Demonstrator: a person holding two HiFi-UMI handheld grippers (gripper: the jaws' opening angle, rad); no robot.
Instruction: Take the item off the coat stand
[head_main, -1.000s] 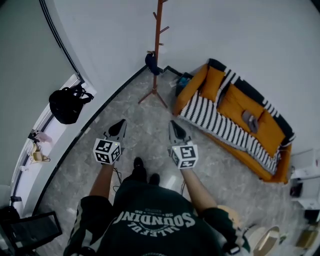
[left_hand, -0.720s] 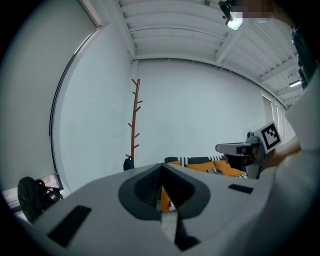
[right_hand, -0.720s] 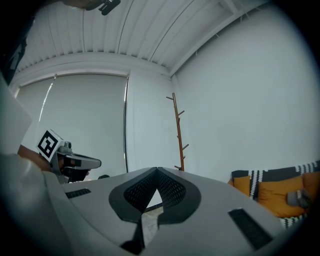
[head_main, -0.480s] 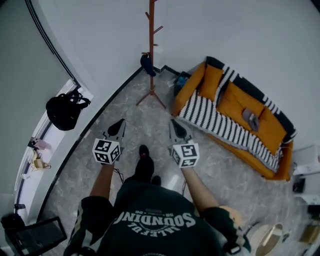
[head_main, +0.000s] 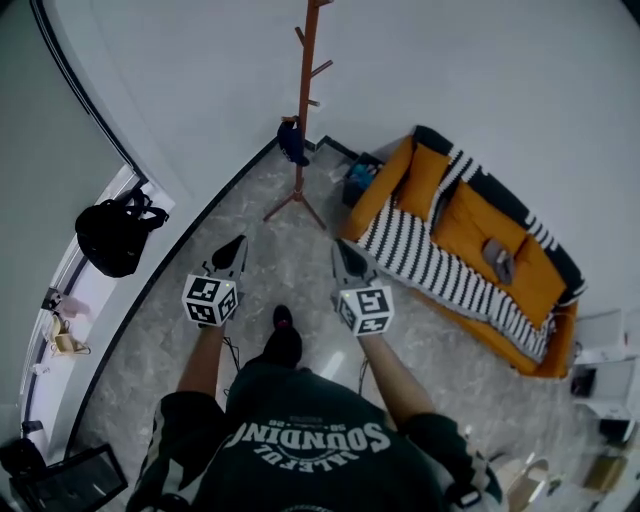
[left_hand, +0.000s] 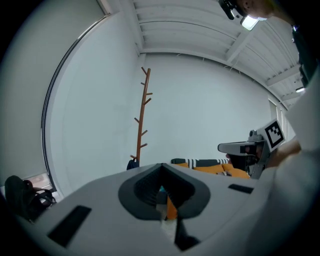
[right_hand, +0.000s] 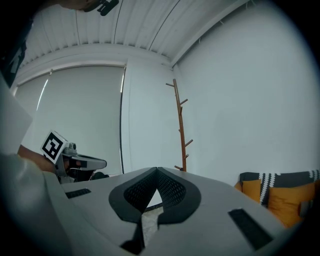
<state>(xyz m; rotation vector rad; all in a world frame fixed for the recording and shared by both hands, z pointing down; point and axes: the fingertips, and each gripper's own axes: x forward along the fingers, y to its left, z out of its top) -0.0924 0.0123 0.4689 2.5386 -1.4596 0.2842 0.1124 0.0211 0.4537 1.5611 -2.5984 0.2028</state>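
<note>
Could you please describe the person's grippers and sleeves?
Both the left gripper and right gripper are grey, tapering to dark points, each with a white cube of black square markers. Sleeves: short, dark T-shirt with pale lettering.

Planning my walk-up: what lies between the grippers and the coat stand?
Only bare grey floor, seen in the head view, separates the left gripper and right gripper from the coat stand.

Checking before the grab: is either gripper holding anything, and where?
Nothing is held. The left gripper and right gripper are shut and empty; the dark item hangs on the coat stand.
</note>
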